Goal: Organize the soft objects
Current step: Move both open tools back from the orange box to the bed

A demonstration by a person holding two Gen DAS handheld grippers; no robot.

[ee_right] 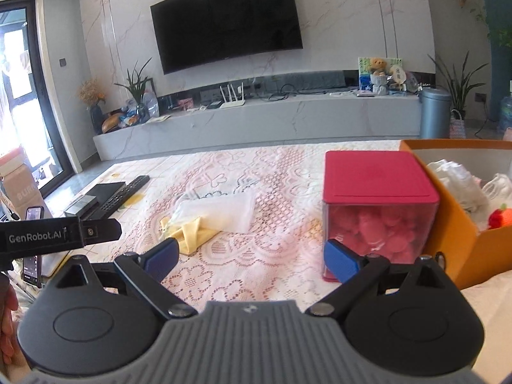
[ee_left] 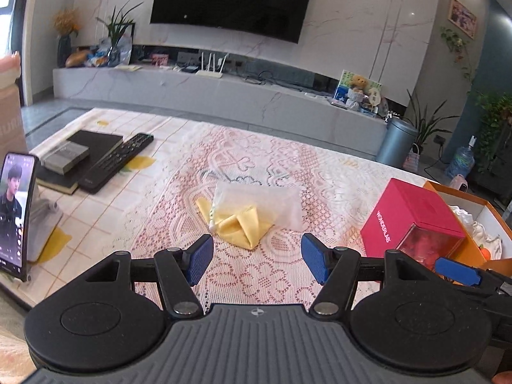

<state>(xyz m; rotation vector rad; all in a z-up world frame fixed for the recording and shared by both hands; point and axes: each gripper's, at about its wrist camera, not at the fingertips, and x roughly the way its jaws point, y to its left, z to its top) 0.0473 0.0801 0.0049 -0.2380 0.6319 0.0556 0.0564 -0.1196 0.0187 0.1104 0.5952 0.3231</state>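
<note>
Lace tablecloth [ee_left: 256, 275] fills the left wrist view, and the left gripper [ee_left: 257, 257] hangs over it with its blue pads spread wide and nothing between them. Just ahead lies a yellow cloth [ee_left: 238, 227] tucked partly under a clear plastic bag [ee_left: 265, 201]. A pink box [ee_left: 412, 214] stands to the right, touching an orange box [ee_left: 464, 249]; a remote [ee_left: 118, 160] rests far left. From the right wrist view, the right gripper [ee_right: 251, 260] is likewise released and empty, the yellow cloth [ee_right: 192, 233] near its left pad, the pink box [ee_right: 377, 185] behind its right pad, white soft things inside the orange box [ee_right: 454, 233].
</note>
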